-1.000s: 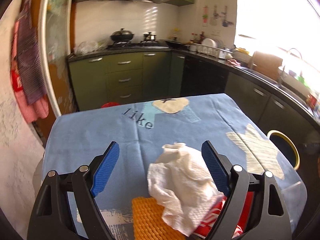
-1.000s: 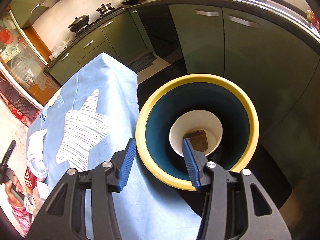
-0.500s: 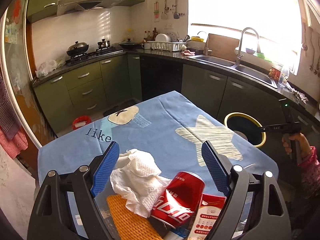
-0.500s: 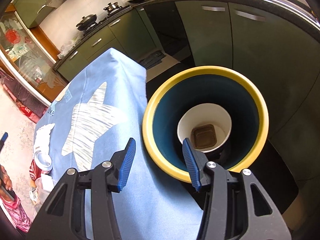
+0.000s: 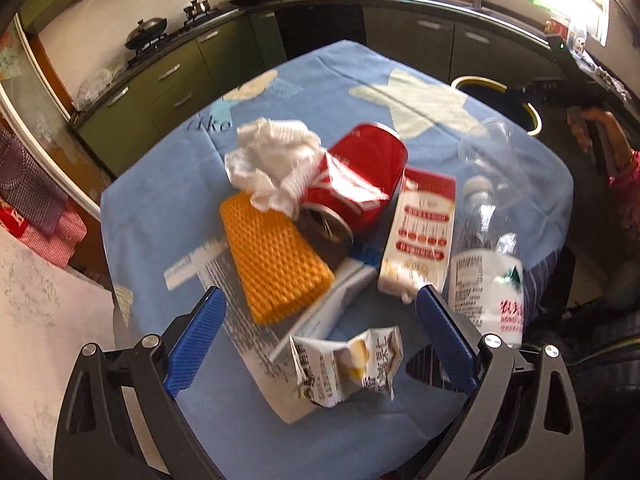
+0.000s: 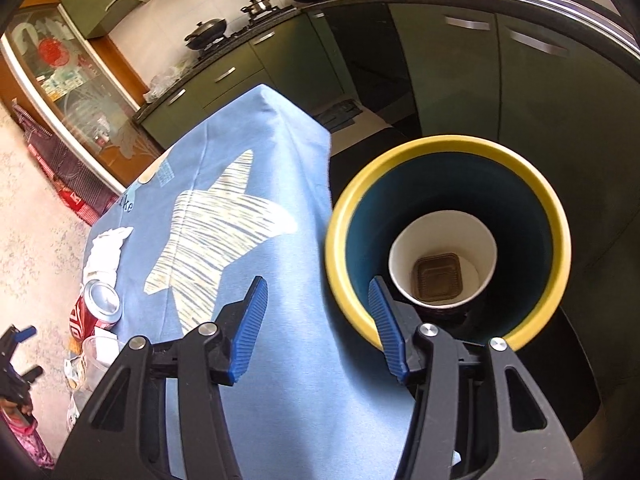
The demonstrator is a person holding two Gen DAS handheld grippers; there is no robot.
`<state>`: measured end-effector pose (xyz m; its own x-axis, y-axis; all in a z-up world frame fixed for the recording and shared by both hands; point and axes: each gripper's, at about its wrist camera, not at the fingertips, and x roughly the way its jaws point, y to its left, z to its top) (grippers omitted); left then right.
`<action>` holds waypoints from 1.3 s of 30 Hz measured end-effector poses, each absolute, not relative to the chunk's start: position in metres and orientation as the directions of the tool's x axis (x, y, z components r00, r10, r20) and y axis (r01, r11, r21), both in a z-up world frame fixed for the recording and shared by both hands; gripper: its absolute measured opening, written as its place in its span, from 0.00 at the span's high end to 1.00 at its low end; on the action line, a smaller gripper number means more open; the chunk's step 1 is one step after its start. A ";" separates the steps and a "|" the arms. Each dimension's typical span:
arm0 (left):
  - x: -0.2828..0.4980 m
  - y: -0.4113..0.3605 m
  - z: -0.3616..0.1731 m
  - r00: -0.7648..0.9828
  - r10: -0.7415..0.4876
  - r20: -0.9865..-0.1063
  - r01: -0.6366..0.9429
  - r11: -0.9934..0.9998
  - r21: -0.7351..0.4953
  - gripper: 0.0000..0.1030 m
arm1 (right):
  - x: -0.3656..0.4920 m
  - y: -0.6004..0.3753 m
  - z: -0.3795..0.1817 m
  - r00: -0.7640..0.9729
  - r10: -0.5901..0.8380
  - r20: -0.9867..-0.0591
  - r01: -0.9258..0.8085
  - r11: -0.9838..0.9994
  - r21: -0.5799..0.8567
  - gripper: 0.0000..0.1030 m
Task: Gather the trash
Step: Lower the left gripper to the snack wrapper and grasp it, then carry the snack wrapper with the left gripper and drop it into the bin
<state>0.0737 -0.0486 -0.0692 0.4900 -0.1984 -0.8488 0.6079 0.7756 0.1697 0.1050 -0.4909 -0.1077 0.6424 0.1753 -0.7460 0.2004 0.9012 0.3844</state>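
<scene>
Left gripper (image 5: 320,336) above the trash pile on the blue-clothed table (image 5: 160,200); jaws spread wide, just been opening, gripping nothing. Crumpled carton (image 5: 348,368) lies between them; beyond it sponge (image 5: 276,256), red can (image 5: 360,176), tissue (image 5: 272,160), bottle (image 5: 488,264). Right gripper (image 6: 316,328) over the yellow-rimmed bin (image 6: 556,248) beside the table, jaws half-spread, just widening, empty. White cup (image 6: 404,248) inside the bin.
</scene>
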 end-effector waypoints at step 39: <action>0.061 -0.029 -0.108 0.349 -0.198 -0.916 0.573 0.819 0.041 0.50 | 0.091 -0.486 -0.107 0.638 0.196 -0.745 0.172 0.906 0.386 0.49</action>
<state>0.0607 -0.0294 -0.1083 0.3489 -0.1979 -0.9160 0.5726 0.8188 0.0412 0.0912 -0.4861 -0.1069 0.6378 0.1965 -0.7448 0.1718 0.9063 0.3862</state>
